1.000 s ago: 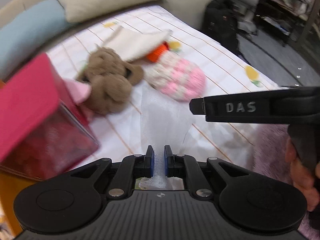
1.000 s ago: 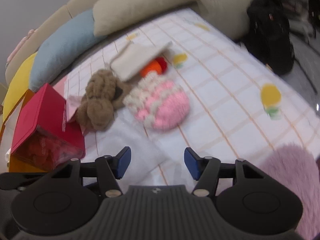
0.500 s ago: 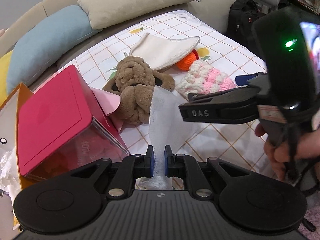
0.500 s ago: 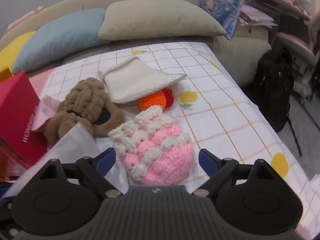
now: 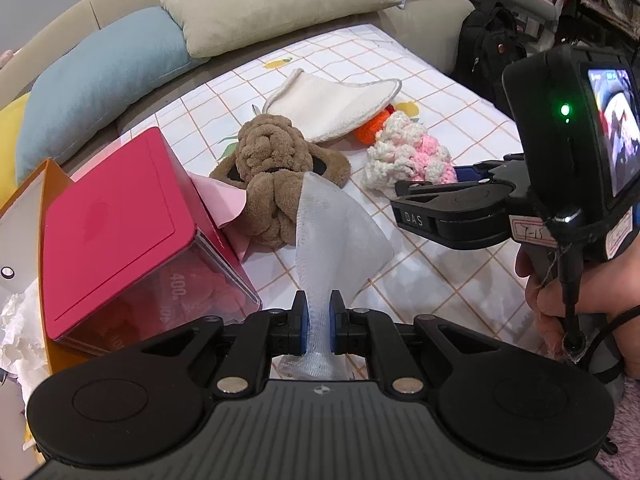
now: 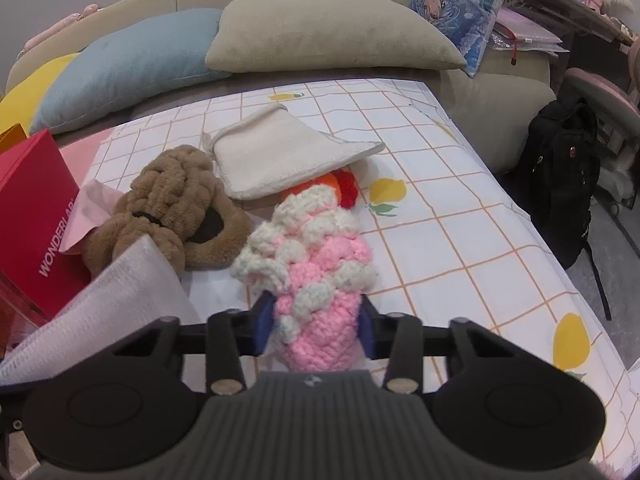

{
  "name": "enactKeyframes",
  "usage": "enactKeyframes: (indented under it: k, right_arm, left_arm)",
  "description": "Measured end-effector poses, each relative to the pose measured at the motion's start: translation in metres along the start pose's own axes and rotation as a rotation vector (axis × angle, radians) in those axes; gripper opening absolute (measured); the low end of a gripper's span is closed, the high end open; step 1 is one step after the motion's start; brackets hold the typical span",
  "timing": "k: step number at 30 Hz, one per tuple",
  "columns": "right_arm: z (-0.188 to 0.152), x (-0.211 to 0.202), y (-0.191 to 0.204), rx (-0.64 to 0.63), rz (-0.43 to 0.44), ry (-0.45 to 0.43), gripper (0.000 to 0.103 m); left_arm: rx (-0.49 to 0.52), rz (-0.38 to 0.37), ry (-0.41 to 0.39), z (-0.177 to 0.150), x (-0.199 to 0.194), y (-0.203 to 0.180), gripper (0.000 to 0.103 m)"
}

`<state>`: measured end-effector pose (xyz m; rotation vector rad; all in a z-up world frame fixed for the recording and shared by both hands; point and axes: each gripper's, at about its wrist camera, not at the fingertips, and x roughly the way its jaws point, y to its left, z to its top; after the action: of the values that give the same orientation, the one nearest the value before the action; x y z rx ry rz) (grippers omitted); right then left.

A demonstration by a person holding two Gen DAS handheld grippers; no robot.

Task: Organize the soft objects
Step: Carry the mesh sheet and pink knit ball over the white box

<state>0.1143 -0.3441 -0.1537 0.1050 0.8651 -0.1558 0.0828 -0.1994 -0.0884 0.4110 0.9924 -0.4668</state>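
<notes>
My left gripper (image 5: 319,322) is shut on a white gauze cloth (image 5: 334,232) and holds it up over the checked sheet. My right gripper (image 6: 316,330) has its jaws closed around the near end of a pink and white crochet piece (image 6: 316,256), which also shows in the left wrist view (image 5: 408,156). A brown plush dog (image 5: 276,168) lies left of it, also in the right wrist view (image 6: 168,204). A cream cloth (image 6: 288,160) covers an orange and red crochet toy (image 6: 332,188) behind.
A red box (image 5: 116,220) lies tipped at the left with pink tissue (image 5: 220,200) beside it. Blue (image 6: 128,64) and beige (image 6: 328,36) pillows line the sofa back. A black backpack (image 6: 560,168) stands off the bed's right edge. A pink fluffy item (image 5: 628,432) lies near right.
My right gripper has moved forward and closed from wide open onto the pink and white crochet piece. My left gripper has lifted slightly, still holding the gauze cloth.
</notes>
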Motion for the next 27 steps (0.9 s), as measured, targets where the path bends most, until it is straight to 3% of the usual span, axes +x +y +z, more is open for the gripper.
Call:
enactKeyframes:
  k: [10,15,23,27]
  right_arm:
    - [0.001,-0.06,-0.013,0.087,0.009,-0.108,0.037]
    - [-0.005,-0.09,-0.01,0.109,0.019,-0.13,0.037]
    - [-0.01,-0.14,0.055,-0.062,0.152,-0.172,0.037]
    - [-0.005,-0.164,0.1,-0.174,0.284,-0.196,0.037]
  left_arm:
    - [-0.066,-0.068,-0.122,-0.016,-0.049,0.017,0.01]
    - [-0.158,-0.103,-0.212,-0.029,-0.085,0.041,0.01]
    - [-0.349,-0.071,-0.319,-0.051,-0.129,0.098,0.01]
    - [-0.434,-0.033,-0.273,-0.066,-0.136,0.131,0.01]
